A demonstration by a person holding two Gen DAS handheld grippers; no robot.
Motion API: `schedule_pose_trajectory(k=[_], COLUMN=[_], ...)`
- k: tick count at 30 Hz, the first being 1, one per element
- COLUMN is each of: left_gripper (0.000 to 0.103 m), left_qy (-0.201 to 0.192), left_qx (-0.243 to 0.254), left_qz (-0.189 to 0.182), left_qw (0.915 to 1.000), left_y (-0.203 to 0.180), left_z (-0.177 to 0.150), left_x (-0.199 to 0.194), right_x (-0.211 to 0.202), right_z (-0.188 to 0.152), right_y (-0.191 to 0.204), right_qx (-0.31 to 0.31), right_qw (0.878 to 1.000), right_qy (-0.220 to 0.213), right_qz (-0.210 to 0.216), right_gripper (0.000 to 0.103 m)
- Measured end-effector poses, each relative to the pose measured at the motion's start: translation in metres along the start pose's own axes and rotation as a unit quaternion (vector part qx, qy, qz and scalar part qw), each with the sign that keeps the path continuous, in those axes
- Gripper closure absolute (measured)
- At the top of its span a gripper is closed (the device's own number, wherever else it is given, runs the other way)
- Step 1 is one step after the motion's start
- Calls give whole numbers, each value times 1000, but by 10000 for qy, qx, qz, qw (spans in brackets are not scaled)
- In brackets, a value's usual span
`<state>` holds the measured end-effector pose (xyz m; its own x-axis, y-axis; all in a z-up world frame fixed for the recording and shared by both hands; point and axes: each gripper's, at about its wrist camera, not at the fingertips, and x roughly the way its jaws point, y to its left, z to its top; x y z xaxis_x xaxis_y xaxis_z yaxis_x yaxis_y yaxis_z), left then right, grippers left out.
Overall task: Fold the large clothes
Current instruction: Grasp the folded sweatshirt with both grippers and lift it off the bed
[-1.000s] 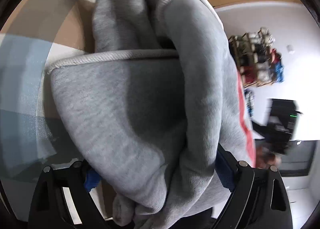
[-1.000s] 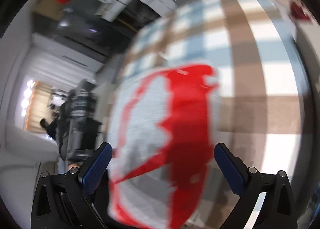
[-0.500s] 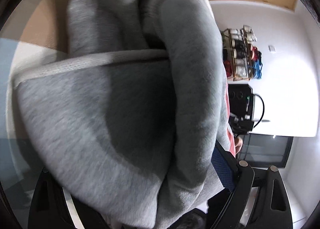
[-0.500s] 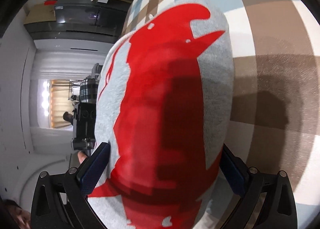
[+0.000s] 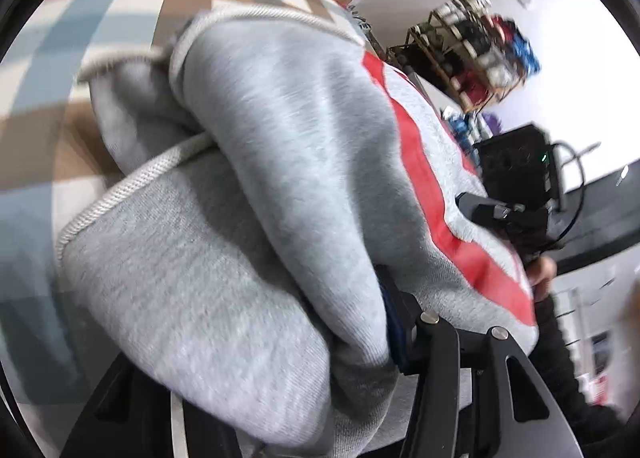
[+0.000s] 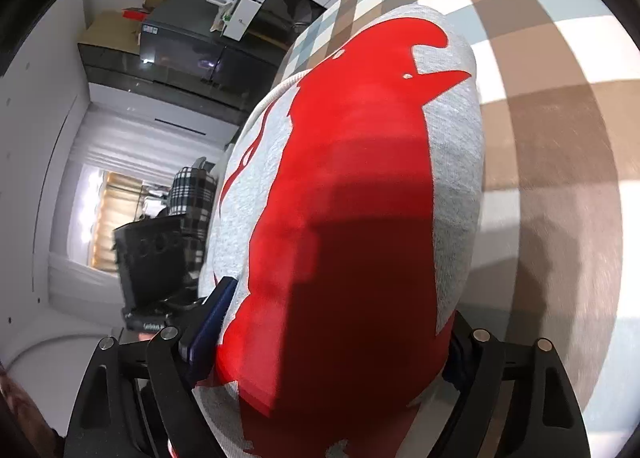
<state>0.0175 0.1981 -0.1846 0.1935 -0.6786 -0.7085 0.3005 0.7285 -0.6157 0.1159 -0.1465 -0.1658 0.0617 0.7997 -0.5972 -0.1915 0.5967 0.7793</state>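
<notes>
A folded grey sweatshirt [image 5: 256, 185] with a big red print fills both views. In the left wrist view its corded hem and bunched grey layers bulge between my left gripper's [image 5: 256, 338] fingers, which are shut on the thick bundle; only the right finger [image 5: 400, 322] shows. In the right wrist view the red print [image 6: 344, 217] faces the camera, and my right gripper [image 6: 332, 322] is shut on the sweatshirt's other end. The bundle hangs over a checked brown, blue and white cloth [image 6: 560, 57].
The checked cloth [image 5: 80, 37] covers the table below. A shelf of small items [image 5: 480, 49] and a black unit [image 5: 516, 165] stand by the white wall. Dark cabinets [image 6: 180, 53] with white boxes stand beyond the table. The other gripper [image 5: 504, 213] shows behind the sweatshirt.
My right gripper closed onto the sweatshirt's printed end. My left gripper turned with the bundle, so the red print and the room came into its view.
</notes>
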Motion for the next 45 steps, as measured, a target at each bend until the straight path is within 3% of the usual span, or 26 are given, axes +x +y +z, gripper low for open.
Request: schedule_pose_trajectory(k=[4, 12, 14, 19, 22, 27, 29, 31, 34, 45], left_gripper=[55, 53, 48, 33, 29, 27, 28, 45, 58, 60], left_qy=[-88, -73, -13, 423, 815, 921, 923, 814, 615, 381], left_qx=[195, 225, 114, -516, -909, -1362, -1448, -1517, -1416, -1018], left_qz=[259, 279, 251, -222, -726, -1396, -1587, -1731, -1820, -1985], left_qw=[9994, 9993, 9996, 9975, 9899, 9765, 9723, 9697, 9711, 9740], left_y=[0, 2, 0, 12, 26, 37, 38, 37, 30, -12], left_z=[3, 10, 15, 27, 31, 39, 40, 40, 41, 61], left_x=[2, 8, 11, 25, 34, 38, 42, 39, 29, 20], right_x=[3, 4, 4, 5, 6, 8, 7, 5, -2, -52], right_z=[-4, -2, -2, -2, -1, 0, 0, -2, -9, -26], right_y=[-2, 1, 1, 4, 5, -1, -6, -9, -8, 15], right_qx=[65, 56, 77, 71, 60, 178, 258, 317, 251, -2], right_qw=[9999, 9997, 9997, 9996, 9996, 9995, 9994, 9991, 9985, 9943], right_qy=[-143, -189, -187, -170, -176, -192, -207, -288, -464, -1041], right_qz=[-25, -117, -139, -200, -216, -172, -105, -10, 165, 232], right_gripper=[16, 16, 16, 16, 16, 16, 16, 17, 22, 29])
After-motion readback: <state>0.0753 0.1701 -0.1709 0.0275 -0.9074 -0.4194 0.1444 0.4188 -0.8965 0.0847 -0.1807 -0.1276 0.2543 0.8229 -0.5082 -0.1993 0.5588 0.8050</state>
